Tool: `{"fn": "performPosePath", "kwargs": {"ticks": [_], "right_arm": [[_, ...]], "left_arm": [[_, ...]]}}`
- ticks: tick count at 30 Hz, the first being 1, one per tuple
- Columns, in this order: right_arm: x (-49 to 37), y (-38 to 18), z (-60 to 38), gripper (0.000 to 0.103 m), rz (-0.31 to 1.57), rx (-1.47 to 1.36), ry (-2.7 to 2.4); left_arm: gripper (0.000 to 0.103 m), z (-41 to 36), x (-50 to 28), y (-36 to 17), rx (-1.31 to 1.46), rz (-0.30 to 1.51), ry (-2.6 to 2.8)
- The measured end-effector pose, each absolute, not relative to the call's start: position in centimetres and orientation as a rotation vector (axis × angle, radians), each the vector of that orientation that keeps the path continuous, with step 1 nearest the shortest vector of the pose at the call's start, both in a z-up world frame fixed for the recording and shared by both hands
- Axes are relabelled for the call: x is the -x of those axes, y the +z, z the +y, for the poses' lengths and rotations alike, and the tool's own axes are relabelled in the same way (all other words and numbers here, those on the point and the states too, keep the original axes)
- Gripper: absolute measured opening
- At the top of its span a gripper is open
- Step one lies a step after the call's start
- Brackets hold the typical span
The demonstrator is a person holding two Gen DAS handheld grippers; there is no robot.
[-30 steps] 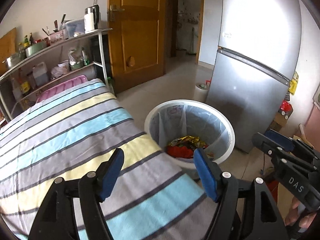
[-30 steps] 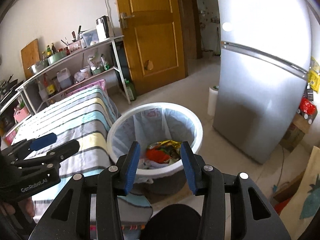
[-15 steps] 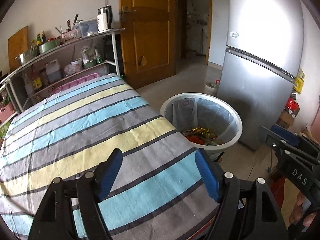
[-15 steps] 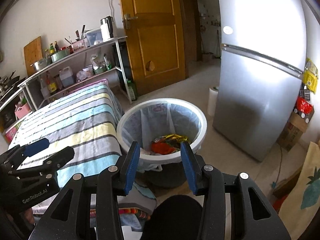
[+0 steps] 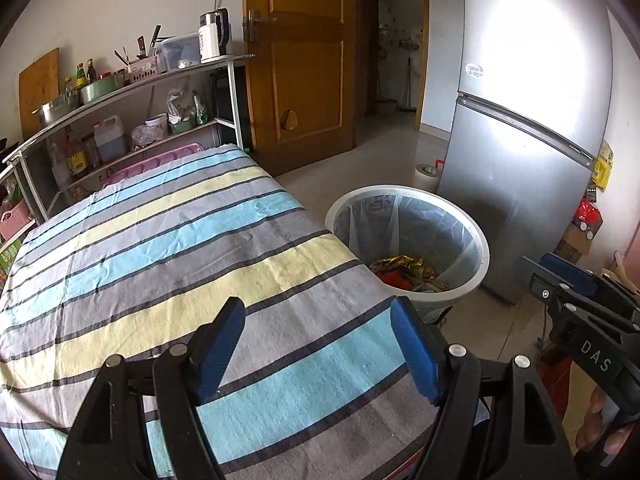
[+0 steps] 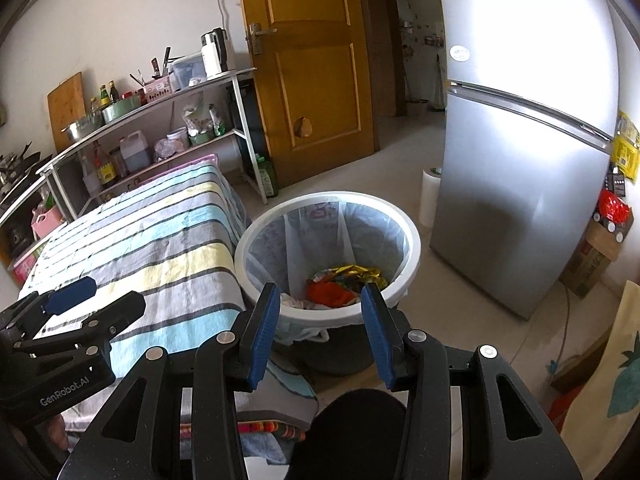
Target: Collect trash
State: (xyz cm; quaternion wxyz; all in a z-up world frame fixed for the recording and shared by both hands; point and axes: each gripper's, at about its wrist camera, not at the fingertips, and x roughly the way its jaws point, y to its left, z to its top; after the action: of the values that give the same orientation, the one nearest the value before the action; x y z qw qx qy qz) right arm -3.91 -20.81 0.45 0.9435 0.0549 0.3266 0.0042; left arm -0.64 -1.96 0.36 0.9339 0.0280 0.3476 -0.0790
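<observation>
Foil wrappers [image 6: 352, 276] in bin [image 6: 412, 236]; R tool [image 6: 322, 330] empty above.

The right tongs [image 6: 320, 332] are held open and empty above the near rim of a white bin [image 6: 412, 240], lined with a clear bag. Crumpled wrappers [image 6: 344, 282] are seen inside. The left tongs [image 6: 80, 304] are seen over the striped surface [image 6: 168, 248].

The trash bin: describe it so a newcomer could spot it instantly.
Find the tall silver fridge and the striped tablecloth; the trash bin stands on the floor between them. It is round, white-rimmed, lined with a clear bag, with colourful wrappers inside, far wider than the white roll nearby.
</observation>
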Motion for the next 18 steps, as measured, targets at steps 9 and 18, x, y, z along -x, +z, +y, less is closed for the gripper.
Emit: {"fn": "performPosePath", "kwargs": {"ticks": [9,18], "right_arm": [[3.77,0.36,-20.72,0.044,0.664,-0.104,0.015],[3.75,0.36,-20.76,0.044,0.662,-0.103,0.017]], "left_arm": [[0.077,-1.98,0.63,0.45,-0.060,0.711,-0.155],[0.077,-2.03,0.66,0.49,-0.059,0.711,-0.155]]}}
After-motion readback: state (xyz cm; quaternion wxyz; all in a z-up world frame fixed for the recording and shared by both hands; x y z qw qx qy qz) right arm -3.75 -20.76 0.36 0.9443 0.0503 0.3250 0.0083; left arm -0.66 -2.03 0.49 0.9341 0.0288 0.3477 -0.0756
